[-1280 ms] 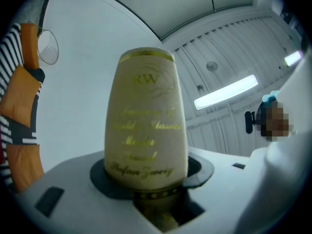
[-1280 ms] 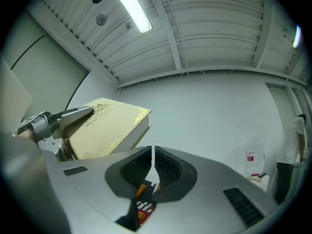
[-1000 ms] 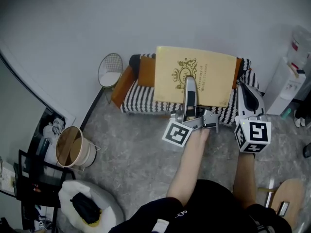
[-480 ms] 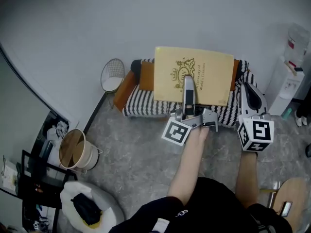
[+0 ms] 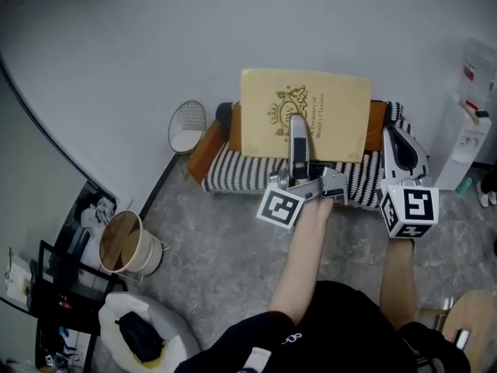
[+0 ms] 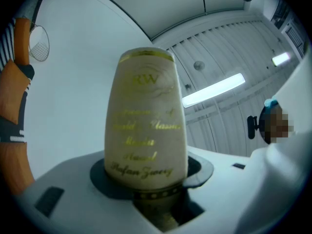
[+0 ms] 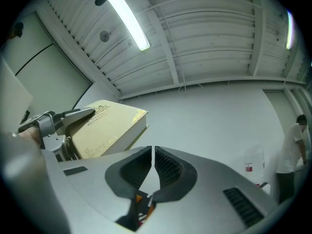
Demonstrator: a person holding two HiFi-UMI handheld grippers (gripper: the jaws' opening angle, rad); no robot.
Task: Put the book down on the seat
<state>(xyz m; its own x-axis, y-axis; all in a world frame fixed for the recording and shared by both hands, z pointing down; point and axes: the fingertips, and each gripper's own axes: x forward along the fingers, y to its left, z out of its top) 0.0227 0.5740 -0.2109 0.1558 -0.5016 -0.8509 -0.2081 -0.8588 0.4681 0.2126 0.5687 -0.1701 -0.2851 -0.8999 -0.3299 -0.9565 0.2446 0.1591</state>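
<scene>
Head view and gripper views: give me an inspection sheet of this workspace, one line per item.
Surface: striped seat with orange trim, against the wall.
Job's things: cream book with gold lettering, held in the air above the seat, not yet set down.
Clutter: wire basket beside the seat; round bin and white bag on the floor.
Grippers: left gripper clamped on the book; right gripper closed, empty.
Cables: nothing seen.
Surroundings: grey floor, white wall, water dispenser at the right.

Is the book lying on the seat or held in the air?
Held in the air: the left tool clamps the book by one edge, holding it closed and clear of the striped seat.
</scene>
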